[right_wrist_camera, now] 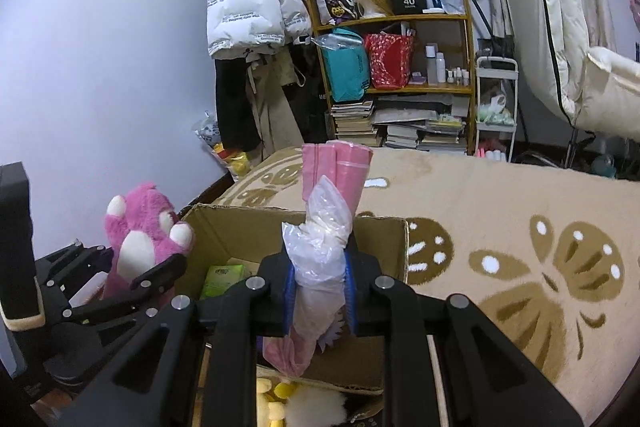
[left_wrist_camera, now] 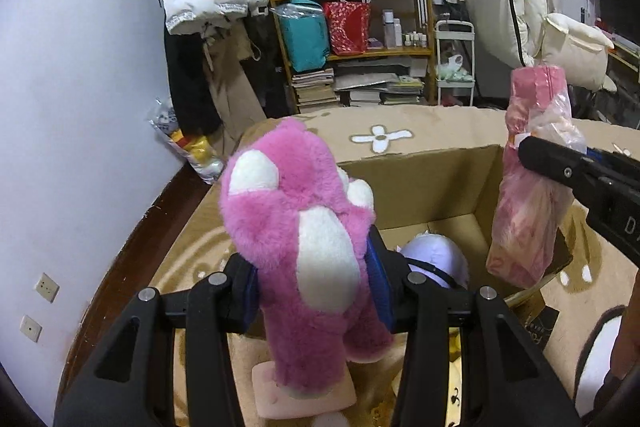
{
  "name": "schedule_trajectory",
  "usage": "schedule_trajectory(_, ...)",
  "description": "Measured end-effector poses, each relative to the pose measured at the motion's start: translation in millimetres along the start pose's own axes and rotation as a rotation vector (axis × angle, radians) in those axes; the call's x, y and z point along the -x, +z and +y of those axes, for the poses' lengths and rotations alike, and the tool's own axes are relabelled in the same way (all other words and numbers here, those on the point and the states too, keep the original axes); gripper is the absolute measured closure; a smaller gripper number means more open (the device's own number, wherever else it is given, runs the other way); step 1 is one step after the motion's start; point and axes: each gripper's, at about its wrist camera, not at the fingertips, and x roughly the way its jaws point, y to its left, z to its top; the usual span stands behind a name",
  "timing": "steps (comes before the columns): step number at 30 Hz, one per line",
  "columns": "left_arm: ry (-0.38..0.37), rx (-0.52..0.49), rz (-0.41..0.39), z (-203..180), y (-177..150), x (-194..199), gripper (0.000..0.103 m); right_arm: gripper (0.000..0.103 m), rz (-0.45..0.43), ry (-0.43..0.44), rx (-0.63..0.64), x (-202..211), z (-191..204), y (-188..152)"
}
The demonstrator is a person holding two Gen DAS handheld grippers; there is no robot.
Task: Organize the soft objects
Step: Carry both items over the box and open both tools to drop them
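Observation:
My left gripper is shut on a pink plush bear with white paw pads and holds it upright at the near left edge of an open cardboard box. It also shows in the right wrist view. My right gripper is shut on a pink soft item in a clear plastic bag above the box; in the left wrist view the bag hangs over the box's right side. A pale lilac plush lies inside the box.
The box stands on a beige rug with brown and white flowers. Yellow and white plush pieces lie near the box. A wooden shelf with bags and books, hanging coats and a white cart stand behind. A lilac wall is on the left.

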Motion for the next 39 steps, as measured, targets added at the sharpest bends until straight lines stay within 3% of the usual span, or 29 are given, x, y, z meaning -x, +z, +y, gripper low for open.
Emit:
schedule_trajectory(7,-0.042,0.062,0.032,11,-3,-11,0.056,0.082,-0.005,-0.001,0.004,-6,1,-1)
schedule_trajectory(10,-0.050,0.081,0.036,14,-3,-13,0.043,0.078,0.002,0.011,-0.007,-9,0,0)
schedule_trajectory(16,-0.028,0.062,0.043,15,-5,-13,0.039,0.075,0.023,0.029,-0.056,-11,-12,0)
schedule_trajectory(18,-0.030,0.065,0.044,16,-5,-11,0.030,0.069,0.032,0.044,-0.070,-12,-15,0)
schedule_trajectory(20,-0.014,0.069,0.041,17,-5,-9,0.027,0.057,0.029,0.051,-0.073,-11,-15,1)
schedule_trajectory(22,-0.001,0.062,0.039,18,-4,-6,0.024,0.050,0.019,0.054,-0.073,-9,-15,1)
schedule_trajectory(24,0.031,0.047,0.037,18,-5,-4,0.015,0.042,0.017,0.054,-0.067,-7,-15,1)
schedule_trajectory(27,0.078,0.036,0.035,21,-7,1,0.010,0.027,0.018,0.026,-0.049,-3,-14,2)
schedule_trajectory(32,0.078,0.073,0.064,32,-8,9,0.004,0.007,-0.005,-0.008,-0.064,13,-22,6)
schedule_trajectory(39,0.111,0.113,0.091,49,-14,25,0.003,0.004,0.043,-0.022,-0.127,24,-39,-4)
